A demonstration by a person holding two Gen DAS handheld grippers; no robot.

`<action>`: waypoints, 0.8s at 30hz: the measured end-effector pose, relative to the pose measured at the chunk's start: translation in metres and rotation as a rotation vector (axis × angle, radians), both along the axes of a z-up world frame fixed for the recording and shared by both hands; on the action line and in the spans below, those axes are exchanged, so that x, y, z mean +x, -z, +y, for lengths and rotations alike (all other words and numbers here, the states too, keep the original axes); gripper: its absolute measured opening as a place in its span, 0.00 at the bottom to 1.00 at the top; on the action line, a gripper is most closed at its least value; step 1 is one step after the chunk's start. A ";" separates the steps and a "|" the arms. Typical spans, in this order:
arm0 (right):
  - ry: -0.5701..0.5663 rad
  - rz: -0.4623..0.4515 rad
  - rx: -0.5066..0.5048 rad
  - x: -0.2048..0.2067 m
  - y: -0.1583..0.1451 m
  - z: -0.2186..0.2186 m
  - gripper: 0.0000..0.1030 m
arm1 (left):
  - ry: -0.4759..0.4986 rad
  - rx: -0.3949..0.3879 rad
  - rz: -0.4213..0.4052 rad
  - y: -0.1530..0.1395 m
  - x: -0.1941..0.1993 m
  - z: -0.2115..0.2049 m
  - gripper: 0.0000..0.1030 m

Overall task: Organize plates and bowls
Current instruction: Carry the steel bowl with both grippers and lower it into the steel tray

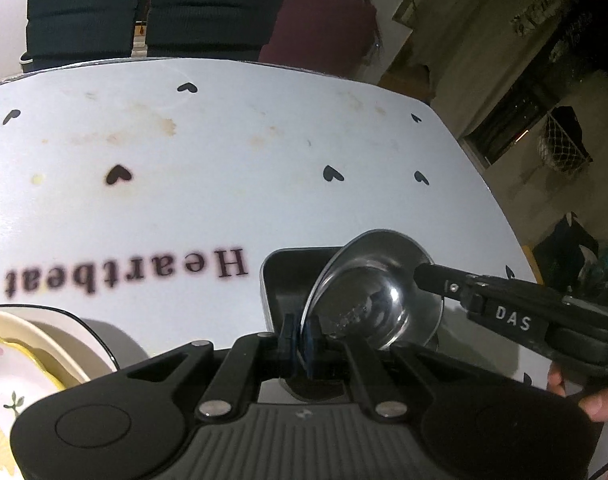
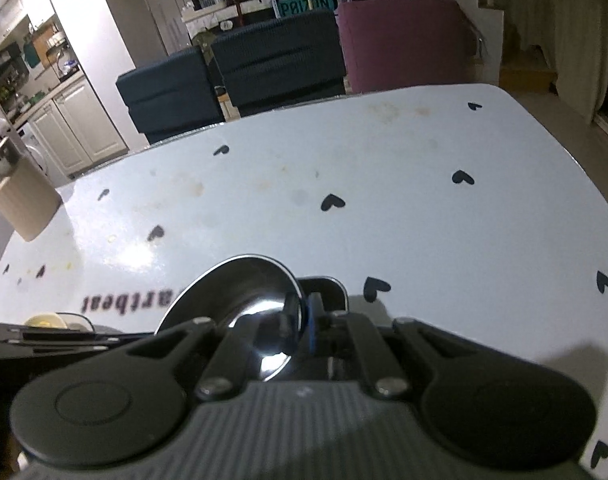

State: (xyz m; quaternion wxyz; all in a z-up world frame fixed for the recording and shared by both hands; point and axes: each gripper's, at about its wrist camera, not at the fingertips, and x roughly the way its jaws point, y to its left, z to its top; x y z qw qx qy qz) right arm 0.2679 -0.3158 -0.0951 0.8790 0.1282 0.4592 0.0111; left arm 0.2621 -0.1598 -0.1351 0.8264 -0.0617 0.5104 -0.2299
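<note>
A small shiny steel bowl (image 1: 374,292) is held tilted on its edge above a black square tray (image 1: 282,280) on the white table. My left gripper (image 1: 302,338) is shut on the bowl's near rim. My right gripper (image 1: 424,276) comes in from the right and is shut on the bowl's far rim. In the right wrist view the same bowl (image 2: 240,296) sits clamped between the right gripper's fingers (image 2: 302,322). A cream plate with floral print (image 1: 20,368) lies in a black-rimmed dish at lower left.
The white table (image 1: 224,184) has black hearts and the word "Heartbeat". Dark sofas (image 2: 272,60) and a maroon chair (image 2: 404,40) stand beyond the far edge. A beige box (image 2: 22,196) sits at the table's left corner. The left gripper's body (image 2: 44,340) shows at lower left.
</note>
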 end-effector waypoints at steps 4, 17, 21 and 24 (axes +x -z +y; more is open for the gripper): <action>-0.013 0.028 -0.022 0.005 0.006 0.001 0.05 | 0.017 0.019 0.001 0.004 0.002 -0.006 0.04; -0.035 0.076 -0.078 0.025 0.021 0.008 0.07 | 0.050 0.044 0.018 0.015 0.005 -0.013 0.05; -0.041 0.087 -0.102 0.029 0.025 0.011 0.08 | 0.062 0.046 0.018 0.015 0.005 -0.014 0.06; -0.038 0.097 -0.107 0.031 0.027 0.012 0.09 | 0.066 0.045 0.021 0.016 0.004 -0.014 0.06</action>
